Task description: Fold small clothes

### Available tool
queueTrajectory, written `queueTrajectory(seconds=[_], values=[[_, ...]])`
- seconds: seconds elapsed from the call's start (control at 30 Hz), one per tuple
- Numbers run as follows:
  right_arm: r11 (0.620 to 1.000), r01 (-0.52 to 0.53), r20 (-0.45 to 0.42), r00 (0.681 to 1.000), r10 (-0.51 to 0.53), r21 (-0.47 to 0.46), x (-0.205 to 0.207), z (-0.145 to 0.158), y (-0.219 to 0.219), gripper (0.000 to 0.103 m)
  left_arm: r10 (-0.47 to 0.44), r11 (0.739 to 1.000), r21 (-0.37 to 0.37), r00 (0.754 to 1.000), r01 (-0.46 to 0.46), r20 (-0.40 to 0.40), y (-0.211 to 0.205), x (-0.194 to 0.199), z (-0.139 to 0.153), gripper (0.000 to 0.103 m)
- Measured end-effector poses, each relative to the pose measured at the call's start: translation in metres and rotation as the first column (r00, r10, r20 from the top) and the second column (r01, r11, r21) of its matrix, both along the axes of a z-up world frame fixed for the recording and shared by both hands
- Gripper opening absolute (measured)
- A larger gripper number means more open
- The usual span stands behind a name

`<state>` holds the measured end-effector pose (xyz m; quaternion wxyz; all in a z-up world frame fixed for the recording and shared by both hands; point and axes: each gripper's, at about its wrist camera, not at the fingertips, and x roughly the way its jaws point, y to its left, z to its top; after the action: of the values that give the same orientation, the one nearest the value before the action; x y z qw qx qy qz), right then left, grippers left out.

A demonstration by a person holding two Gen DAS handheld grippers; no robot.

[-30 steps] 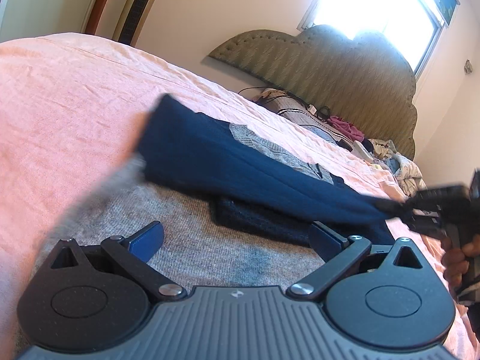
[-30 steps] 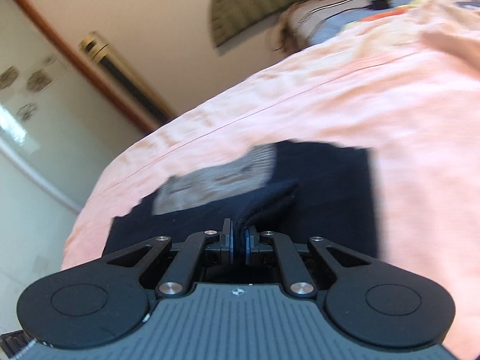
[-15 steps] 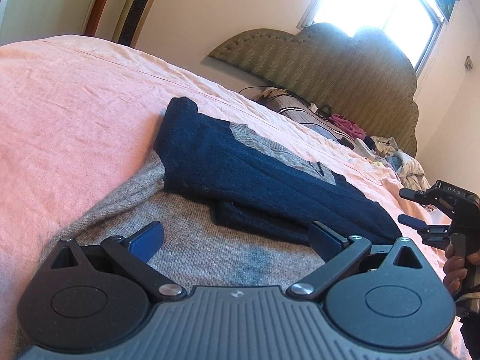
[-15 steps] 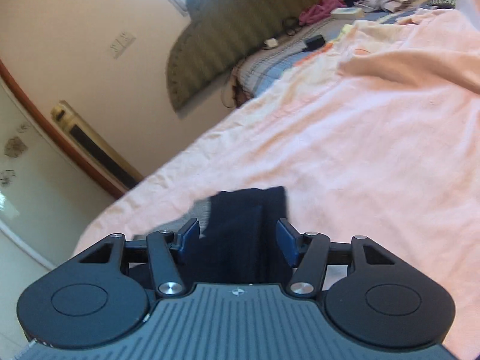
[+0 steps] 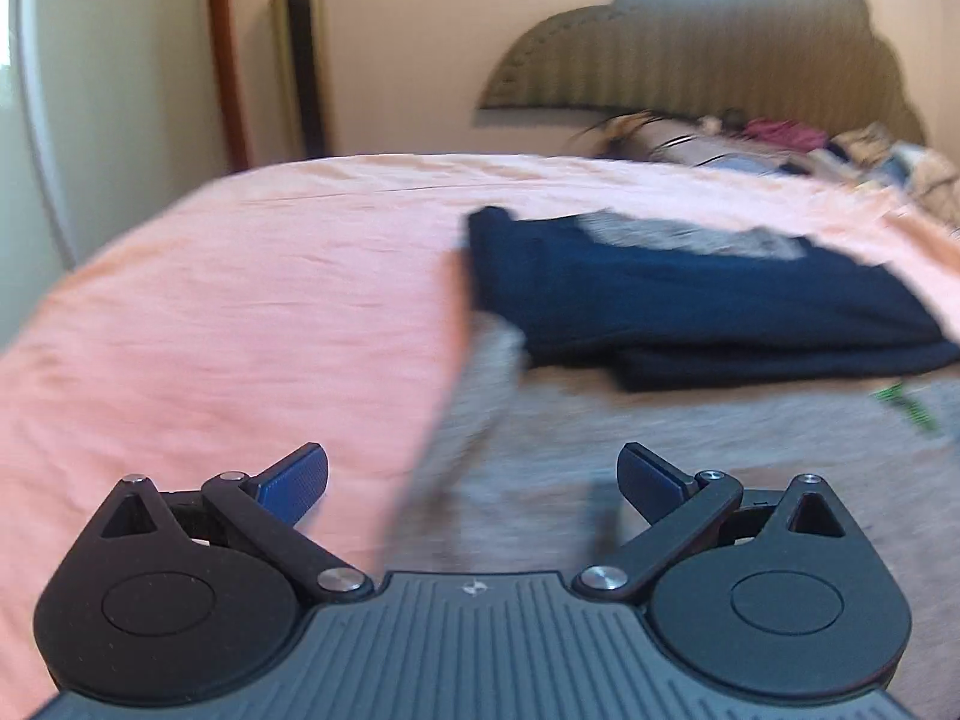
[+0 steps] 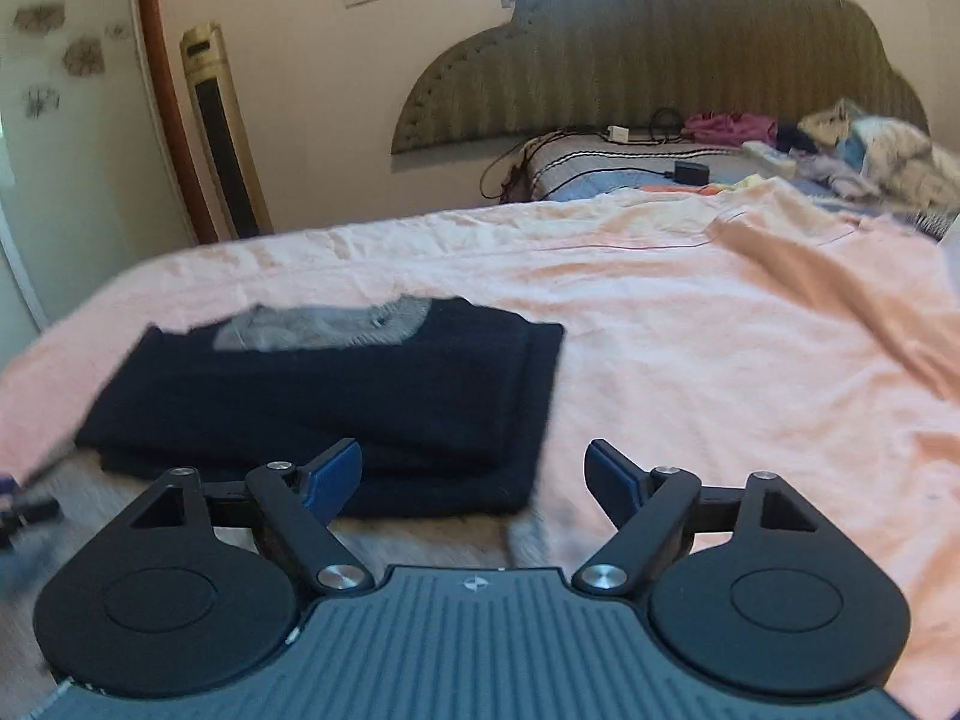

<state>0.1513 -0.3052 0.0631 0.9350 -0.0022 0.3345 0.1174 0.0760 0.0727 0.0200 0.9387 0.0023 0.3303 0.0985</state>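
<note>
Folded navy knit garment: lies on grey knit cloth, pink bed sheet.
Left gripper: spread, empty.
Right gripper: jaws opening, nothing between.

Pink bed, scalloped olive headboard

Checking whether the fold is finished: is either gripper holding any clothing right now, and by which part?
Nothing is held. The left gripper is open over the grey garment; the right gripper has its jaws opening, empty, near the folded navy garment.
</note>
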Motion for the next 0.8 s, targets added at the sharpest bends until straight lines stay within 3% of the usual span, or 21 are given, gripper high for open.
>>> queueTrajectory(seconds=[0.03,0.07,0.1,0.13,0.2,0.23,0.3,0.33,0.37,0.43,0.47,0.5,0.57,0.63,0.67,0.73,0.77,0.8], values=[[1.000,0.000,-0.043,0.999,0.000,-0.003,-0.002,-0.007,-0.004,0.079,0.020,1.000,-0.006,0.999,-0.020,-0.030,0.008,0.006,-0.004,0.103],[1.000,-0.010,-0.090,0.996,0.012,0.020,-0.002,-0.016,-0.007,0.065,0.033,0.999,-0.030,0.997,-0.035,-0.067,0.014,0.012,-0.007,0.103],[0.998,-0.026,-0.139,0.990,0.033,0.052,-0.001,-0.024,-0.007,0.036,0.038,0.996,-0.073,0.996,-0.044,-0.081,0.020,0.017,-0.009,0.103],[0.998,-0.020,-0.128,0.991,0.027,0.054,-0.004,-0.027,-0.006,0.029,0.045,0.995,-0.083,0.996,-0.051,-0.073,0.023,0.020,-0.009,0.101],[0.999,0.012,-0.128,0.992,-0.005,0.049,-0.005,-0.027,-0.012,0.005,0.057,0.997,-0.046,0.997,-0.059,-0.052,0.027,0.024,-0.004,0.060],[0.995,0.037,-0.139,0.990,-0.025,0.090,-0.003,-0.028,-0.023,0.004,0.057,0.997,-0.052,0.997,-0.059,-0.047,0.033,0.026,-0.001,0.038],[0.976,0.092,-0.172,0.983,-0.058,0.196,-0.002,-0.033,-0.046,0.003,0.028,0.998,-0.053,0.998,-0.031,-0.047,0.039,0.026,-0.002,0.039],[0.970,0.100,-0.185,0.981,-0.059,0.220,-0.004,-0.034,-0.048,0.003,0.005,1.000,-0.018,0.999,-0.006,-0.040,0.036,0.022,-0.003,0.039],[0.972,0.099,-0.187,0.981,-0.059,0.213,-0.007,-0.032,-0.045,0.004,-0.017,1.000,0.024,0.999,0.018,-0.040,0.030,0.019,-0.002,0.039],[0.970,0.109,-0.197,0.978,-0.066,0.217,-0.018,-0.026,-0.040,0.021,-0.033,0.999,0.021,0.998,0.034,-0.061,0.026,0.009,0.002,0.045],[0.961,0.119,-0.201,0.977,-0.068,0.252,-0.027,-0.022,-0.041,0.045,-0.038,0.999,-0.017,0.996,0.037,-0.079,0.028,0.002,0.006,0.062],[0.950,0.109,-0.193,0.980,-0.053,0.291,-0.038,-0.018,-0.043,0.074,-0.055,0.996,-0.073,0.994,0.049,-0.095,0.031,-0.009,0.008,0.085],[0.947,0.085,-0.180,0.983,-0.030,0.310,-0.063,-0.015,-0.044,0.093,-0.071,0.983,-0.174,0.991,0.051,-0.109,0.038,-0.032,0.007,0.099],[0.947,0.066,-0.216,0.976,0.003,0.314,-0.080,-0.022,-0.042,0.086,-0.072,0.971,-0.235,0.993,0.048,-0.097,0.043,-0.053,0.003,0.098],[0.956,0.044,-0.186,0.983,0.011,0.291,-0.091,-0.024,-0.039,0.077,-0.072,0.972,-0.230,0.994,0.052,-0.078,0.042,-0.061,0.002,0.097],[0.985,0.023,-0.147,0.989,0.002,0.169,-0.100,-0.023,-0.031,0.049,-0.074,0.984,-0.165,0.995,0.062,-0.065,0.035,-0.066,-0.001,0.087],[0.987,0.042,-0.160,0.987,-0.016,0.156,-0.098,-0.022,-0.036,0.015,-0.059,0.993,-0.109,0.996,0.052,-0.062,0.032,-0.067,0.000,0.061],[0.977,0.052,-0.183,0.983,-0.013,0.206,-0.095,-0.021,-0.049,0.005,-0.053,0.995,-0.094,0.997,0.047,-0.063,0.033,-0.067,0.003,0.042]])
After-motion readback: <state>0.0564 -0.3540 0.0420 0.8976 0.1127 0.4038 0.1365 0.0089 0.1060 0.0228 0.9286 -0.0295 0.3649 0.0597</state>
